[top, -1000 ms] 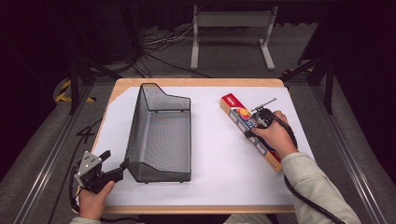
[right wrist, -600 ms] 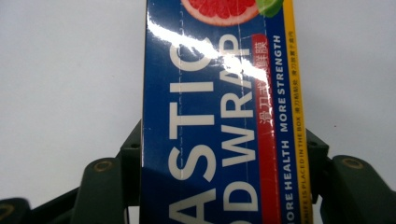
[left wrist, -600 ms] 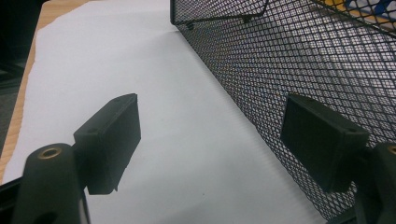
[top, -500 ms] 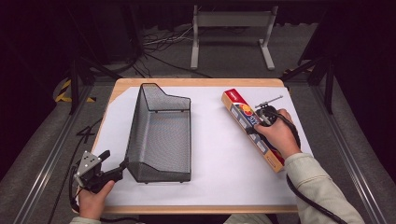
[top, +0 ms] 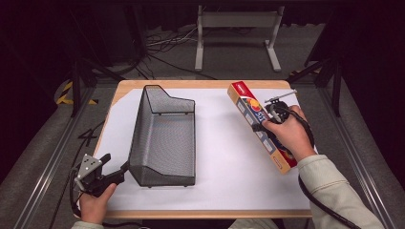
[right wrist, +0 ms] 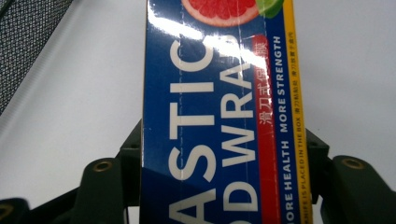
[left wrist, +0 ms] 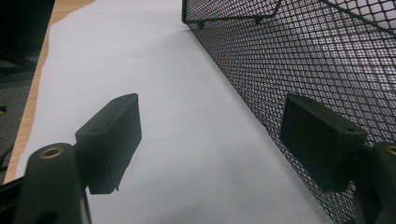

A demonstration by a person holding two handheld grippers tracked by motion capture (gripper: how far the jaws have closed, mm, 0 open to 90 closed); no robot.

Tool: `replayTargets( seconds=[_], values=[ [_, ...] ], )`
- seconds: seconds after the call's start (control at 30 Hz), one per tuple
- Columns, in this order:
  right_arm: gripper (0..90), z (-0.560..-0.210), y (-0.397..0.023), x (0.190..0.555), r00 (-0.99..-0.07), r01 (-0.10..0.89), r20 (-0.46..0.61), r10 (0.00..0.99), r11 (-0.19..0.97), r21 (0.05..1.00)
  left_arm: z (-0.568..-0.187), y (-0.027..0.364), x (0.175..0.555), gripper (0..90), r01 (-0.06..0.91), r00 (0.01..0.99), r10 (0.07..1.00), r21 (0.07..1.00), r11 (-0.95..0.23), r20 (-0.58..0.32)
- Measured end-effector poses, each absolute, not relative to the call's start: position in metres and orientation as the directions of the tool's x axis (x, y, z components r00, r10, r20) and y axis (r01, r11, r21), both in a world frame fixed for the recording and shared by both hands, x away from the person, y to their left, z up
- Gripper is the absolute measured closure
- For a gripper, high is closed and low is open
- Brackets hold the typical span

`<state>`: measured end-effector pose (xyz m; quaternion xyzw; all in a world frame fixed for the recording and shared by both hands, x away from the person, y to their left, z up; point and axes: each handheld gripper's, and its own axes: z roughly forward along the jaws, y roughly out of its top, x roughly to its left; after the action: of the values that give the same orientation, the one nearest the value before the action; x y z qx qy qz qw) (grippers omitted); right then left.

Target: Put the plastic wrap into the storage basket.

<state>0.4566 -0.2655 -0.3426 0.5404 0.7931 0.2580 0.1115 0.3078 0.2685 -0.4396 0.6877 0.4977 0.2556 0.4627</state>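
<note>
Right gripper view, box [right wrist: 219,116] lettering, clamped

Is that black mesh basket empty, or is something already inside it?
Empty. The high view looks straight into the mesh basket, and only its bare mesh floor shows.

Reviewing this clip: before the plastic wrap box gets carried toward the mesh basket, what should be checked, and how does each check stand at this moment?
1. Right gripper clamped on both long sides of the plastic wrap box: ok.
2. Grip centred along the box: ok, roughly mid-length.
3. Box fully off the white sheet: cannot tell.
4. Mesh basket empty: ok.
5. Path from box to basket free of things: ok.
6. Left gripper open, beside the basket wall, holding nothing: ok.
</note>
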Motion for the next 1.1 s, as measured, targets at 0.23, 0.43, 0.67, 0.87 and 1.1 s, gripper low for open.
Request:
replayTargets(
  seconds=[0.23,0.43,0.67,0.87,1.1],
  values=[
    [40.0,-0.329,-0.265,0.448,-0.376,0.797,0.128,0.918,0.25,0.549,-0.44,0.269,0.308,21.7,0.449,0.37,0.922,0.89,-0.074,-0.11],
    [40.1,-0.322,-0.261,0.437,-0.379,0.796,0.131,0.916,0.25,0.551,-0.44,0.269,0.308,21.7,0.449,0.37,0.923,0.891,-0.075,-0.108],
    [40.1,-0.314,-0.251,0.427,-0.375,0.788,0.124,0.919,0.246,0.564,-0.44,0.269,0.308,21.7,0.447,0.369,0.923,0.891,-0.075,-0.108],
    [40.1,-0.309,-0.23,0.419,-0.361,0.789,0.146,0.921,0.218,0.574,-0.44,0.269,0.308,21.7,0.445,0.37,0.923,0.892,-0.076,-0.105],
    [40.1,-0.308,-0.207,0.418,-0.346,0.808,0.194,0.918,0.187,0.559,-0.44,0.269,0.308,21.7,0.444,0.37,0.923,0.893,-0.076,-0.105]
  ],
)
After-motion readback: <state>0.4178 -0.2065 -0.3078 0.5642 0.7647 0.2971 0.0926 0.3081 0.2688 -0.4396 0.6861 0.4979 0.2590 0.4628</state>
